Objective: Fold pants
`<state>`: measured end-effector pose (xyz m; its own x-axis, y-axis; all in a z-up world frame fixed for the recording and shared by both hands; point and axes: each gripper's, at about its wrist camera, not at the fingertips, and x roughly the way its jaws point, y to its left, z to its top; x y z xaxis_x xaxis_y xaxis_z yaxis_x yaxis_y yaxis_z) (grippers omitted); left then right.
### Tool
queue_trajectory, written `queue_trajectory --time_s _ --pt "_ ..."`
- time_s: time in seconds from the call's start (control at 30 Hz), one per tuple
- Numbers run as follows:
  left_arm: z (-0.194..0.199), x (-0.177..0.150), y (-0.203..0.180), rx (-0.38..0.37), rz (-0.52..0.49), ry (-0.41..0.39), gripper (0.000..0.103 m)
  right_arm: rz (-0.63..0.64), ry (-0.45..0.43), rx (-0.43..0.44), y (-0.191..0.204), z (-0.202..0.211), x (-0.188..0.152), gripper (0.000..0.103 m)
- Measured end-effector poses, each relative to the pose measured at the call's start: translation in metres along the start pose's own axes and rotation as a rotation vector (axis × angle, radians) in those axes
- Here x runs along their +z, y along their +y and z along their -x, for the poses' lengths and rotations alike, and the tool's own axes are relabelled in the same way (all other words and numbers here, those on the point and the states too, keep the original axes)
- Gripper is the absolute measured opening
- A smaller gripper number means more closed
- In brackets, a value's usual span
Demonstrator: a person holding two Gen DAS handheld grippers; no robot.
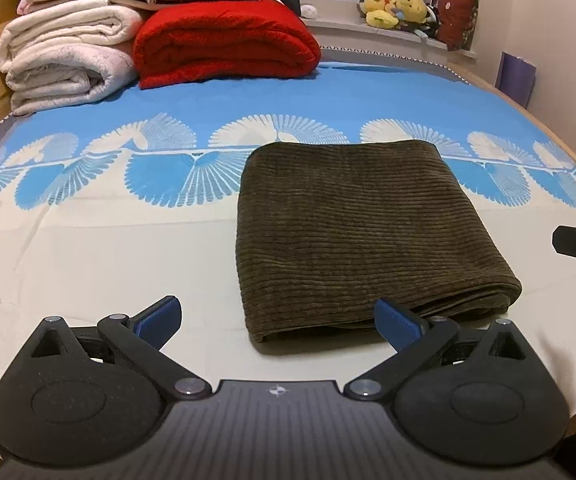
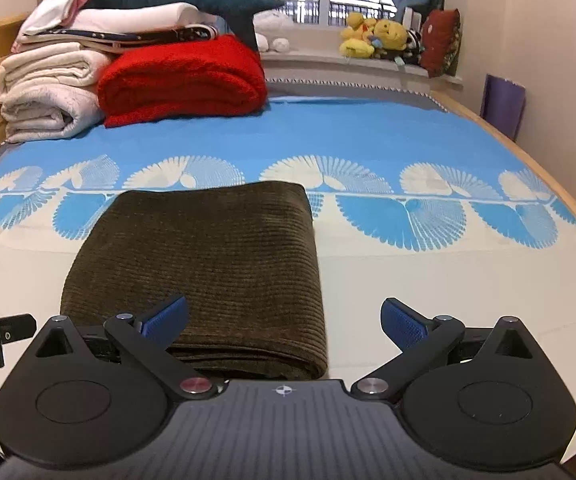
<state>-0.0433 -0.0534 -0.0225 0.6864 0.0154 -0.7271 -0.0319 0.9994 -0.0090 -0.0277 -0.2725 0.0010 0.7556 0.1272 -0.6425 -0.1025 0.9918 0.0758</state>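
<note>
- Left gripper (image 1: 277, 322) sits low at the frame's bottom, level, fingers spread wide, holding nothing; folded brown corduroy pants (image 1: 364, 236) lie centre-right on the bedsheet (image 1: 87, 248)
- Right gripper (image 2: 283, 322) likewise level, spread, empty; the pants lie centre-left

Ribbed matt corduroy pants (image 1: 352, 232); smooth printed cloth bedsheet (image 1: 87, 248); fluffy red blanket (image 1: 223, 40).

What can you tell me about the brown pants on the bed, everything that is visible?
The pants are dark olive-brown, of a ribbed fabric that looks like corduroy. They are folded into a compact, roughly square stack of several layers, with the layered edges facing the cameras. They lie flat on the cream part of the bedsheet, their far edge reaching the blue fan pattern. Neither gripper holds them.
</note>
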Motion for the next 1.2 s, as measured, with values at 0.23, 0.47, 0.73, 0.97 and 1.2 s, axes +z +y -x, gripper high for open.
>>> queue_trajectory --time_s 0.23,0.47,0.73,0.97,1.2 --pt "-0.004 0.000 -0.008 -0.013 -0.016 0.002 0.103 -0.039 0.036 0.008 -0.004 -0.013 -0.004 0.101" --pt "-0.008 0.000 -0.008 -0.018 -0.009 0.008 0.103 -0.023 0.042 0.014 -0.003 -0.016 -0.002 0.101" --pt "-0.009 -0.001 -0.011 -0.017 -0.017 0.007 0.103 -0.008 0.035 0.016 -0.005 -0.015 -0.002 0.101" --pt "-0.010 -0.001 -0.009 -0.015 -0.014 0.010 0.103 -0.015 0.034 0.011 -0.006 -0.015 -0.002 0.101" --pt "-0.010 -0.001 -0.009 -0.018 -0.014 0.011 0.103 0.003 0.031 0.010 -0.003 -0.015 -0.002 0.101"
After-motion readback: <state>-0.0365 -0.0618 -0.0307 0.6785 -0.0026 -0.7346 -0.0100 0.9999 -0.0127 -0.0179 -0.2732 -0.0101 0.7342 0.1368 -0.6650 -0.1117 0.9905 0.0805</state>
